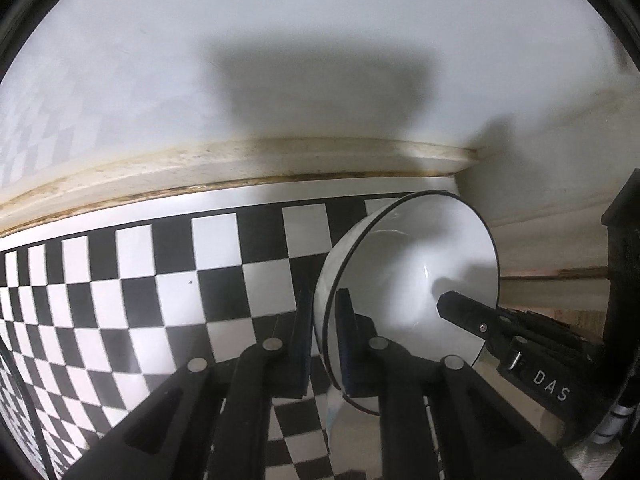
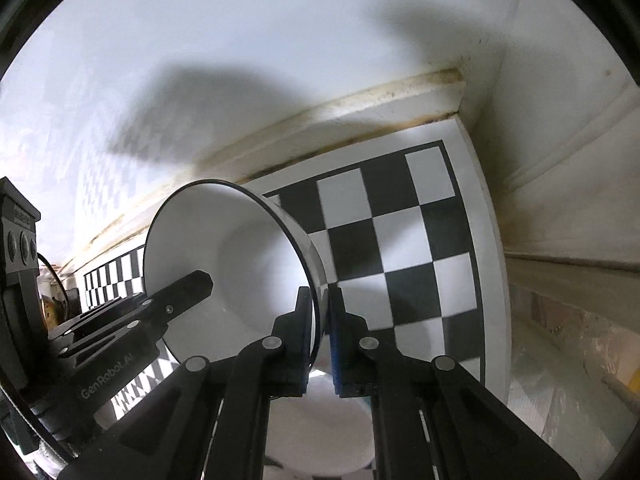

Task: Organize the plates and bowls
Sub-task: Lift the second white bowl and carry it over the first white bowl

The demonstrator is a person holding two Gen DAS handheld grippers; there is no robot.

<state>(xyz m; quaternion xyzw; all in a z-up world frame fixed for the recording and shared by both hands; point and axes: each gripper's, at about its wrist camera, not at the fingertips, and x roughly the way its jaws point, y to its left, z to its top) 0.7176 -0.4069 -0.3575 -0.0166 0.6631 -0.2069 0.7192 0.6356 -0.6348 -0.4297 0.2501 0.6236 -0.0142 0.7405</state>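
Note:
A white bowl with a thin black rim (image 1: 404,276) is held tilted on its side above the checkered surface. My left gripper (image 1: 326,332) is shut on its near rim, one finger inside and one outside. My right gripper (image 2: 320,320) is shut on the opposite rim of the same bowl (image 2: 224,256). Each gripper shows in the other's view: the right one reaches in from the right (image 1: 472,312), the left one from the left (image 2: 176,296). Another white dish (image 2: 320,424) lies below the bowl between my right fingers.
The black-and-white checkered mat (image 1: 140,280) covers the counter up to a stained white backsplash ledge (image 1: 240,164) and white wall. The mat's right edge (image 2: 488,264) ends near a corner wall. A dark object (image 1: 624,248) stands at the right.

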